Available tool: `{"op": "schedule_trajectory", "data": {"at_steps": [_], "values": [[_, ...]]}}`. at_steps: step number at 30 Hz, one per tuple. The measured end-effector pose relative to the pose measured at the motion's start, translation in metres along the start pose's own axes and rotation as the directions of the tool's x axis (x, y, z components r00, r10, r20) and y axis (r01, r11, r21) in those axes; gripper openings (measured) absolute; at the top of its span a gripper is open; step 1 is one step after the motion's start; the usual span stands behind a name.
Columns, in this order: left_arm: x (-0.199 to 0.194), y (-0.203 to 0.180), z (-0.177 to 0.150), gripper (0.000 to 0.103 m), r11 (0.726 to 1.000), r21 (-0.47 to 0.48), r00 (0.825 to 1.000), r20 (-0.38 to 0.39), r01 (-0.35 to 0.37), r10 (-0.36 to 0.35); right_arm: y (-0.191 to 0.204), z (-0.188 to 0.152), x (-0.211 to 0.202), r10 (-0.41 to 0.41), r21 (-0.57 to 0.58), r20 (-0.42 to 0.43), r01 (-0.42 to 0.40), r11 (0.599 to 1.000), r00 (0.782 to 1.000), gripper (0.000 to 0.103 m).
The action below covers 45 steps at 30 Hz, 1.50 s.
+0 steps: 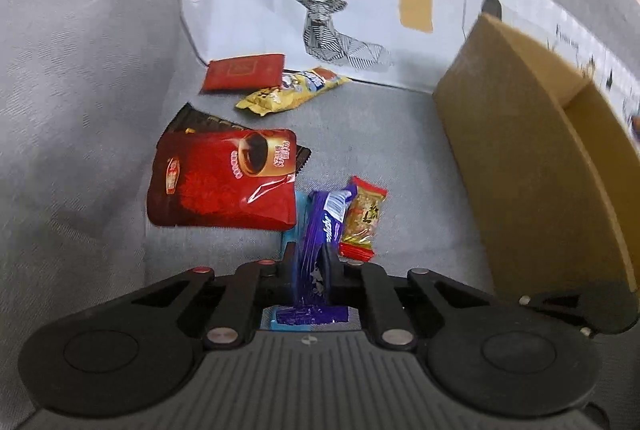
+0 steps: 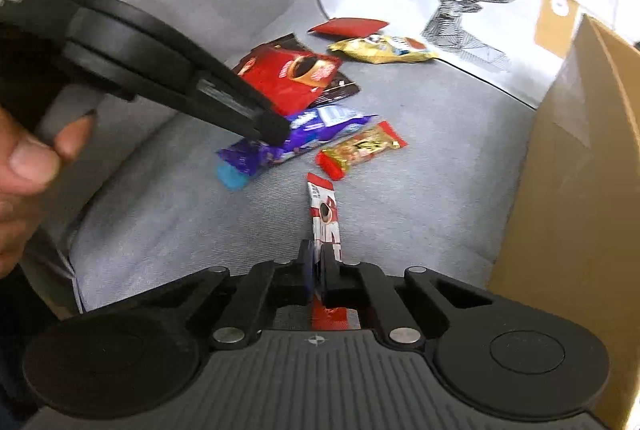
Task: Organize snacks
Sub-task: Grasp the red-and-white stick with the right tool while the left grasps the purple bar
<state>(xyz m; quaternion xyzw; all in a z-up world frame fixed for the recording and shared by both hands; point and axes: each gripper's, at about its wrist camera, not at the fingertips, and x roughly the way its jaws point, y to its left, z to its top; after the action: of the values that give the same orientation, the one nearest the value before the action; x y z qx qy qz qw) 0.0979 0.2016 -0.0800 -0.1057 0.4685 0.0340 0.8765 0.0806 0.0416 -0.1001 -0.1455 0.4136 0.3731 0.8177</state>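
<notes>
Now the left gripper (image 1: 311, 264) has its fingers clenched on a purple wrapper (image 1: 320, 230), over the grey sofa seat (image 1: 380, 150) beside a red bag (image 1: 224, 182). Meanwhile the right gripper (image 2: 318, 266) pinches a red-and-white sachet (image 2: 325, 214), near the cardboard box (image 2: 568, 170).

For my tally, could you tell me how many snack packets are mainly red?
3: a flat red packet by the deer cushion, the red coffee pouch mid-sofa, and the red-and-white sachet in the right gripper. Others may be hidden.
</notes>
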Motion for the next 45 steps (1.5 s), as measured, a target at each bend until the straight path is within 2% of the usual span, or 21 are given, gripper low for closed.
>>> {"op": "schedule_trajectory", "data": {"at_steps": [5, 9, 14, 18, 27, 36, 40, 45], "values": [[0.005, 0.014, -0.003, 0.012, 0.994, -0.108, 0.995, -0.087, 0.029, -0.039, -0.003, -0.005, -0.003, 0.02, 0.052, -0.029, -0.019, 0.998, 0.999, 0.004], [0.015, 0.012, -0.009, 0.015, 0.995, -0.1, 0.987, -0.156, 0.009, -0.025, -0.005, -0.008, 0.0, 0.036, 0.072, -0.062, -0.031, 0.997, 0.997, 0.004], [0.018, 0.008, -0.009, 0.018, 0.997, -0.082, 0.987, -0.159, -0.01, -0.003, -0.007, -0.007, 0.004, 0.054, 0.098, -0.071, -0.047, 0.994, 0.996, 0.005], [0.022, 0.003, -0.008, 0.033, 0.998, -0.054, 0.986, -0.167, -0.022, 0.013, -0.009, -0.006, 0.008, 0.06, 0.105, -0.072, -0.053, 0.993, 0.996, 0.005], [0.026, -0.01, -0.008, 0.033, 0.999, -0.044, 0.986, -0.166, -0.031, 0.023, -0.01, -0.004, 0.011, 0.061, 0.108, -0.068, -0.053, 0.993, 0.996, 0.005], [0.033, -0.031, -0.008, 0.033, 0.998, 0.029, 0.986, -0.16, -0.05, 0.054, -0.009, -0.005, 0.01, 0.078, 0.109, -0.065, -0.07, 0.992, 0.995, 0.005], [0.033, -0.031, -0.008, 0.032, 0.998, 0.029, 0.986, -0.159, -0.053, 0.057, -0.01, -0.005, 0.01, 0.096, 0.113, -0.068, -0.088, 0.99, 0.993, 0.013], [0.034, -0.032, -0.008, 0.032, 0.998, 0.034, 0.985, -0.159, -0.057, 0.061, -0.007, -0.005, 0.01, 0.089, 0.098, -0.068, -0.082, 0.992, 0.994, 0.014]]}}
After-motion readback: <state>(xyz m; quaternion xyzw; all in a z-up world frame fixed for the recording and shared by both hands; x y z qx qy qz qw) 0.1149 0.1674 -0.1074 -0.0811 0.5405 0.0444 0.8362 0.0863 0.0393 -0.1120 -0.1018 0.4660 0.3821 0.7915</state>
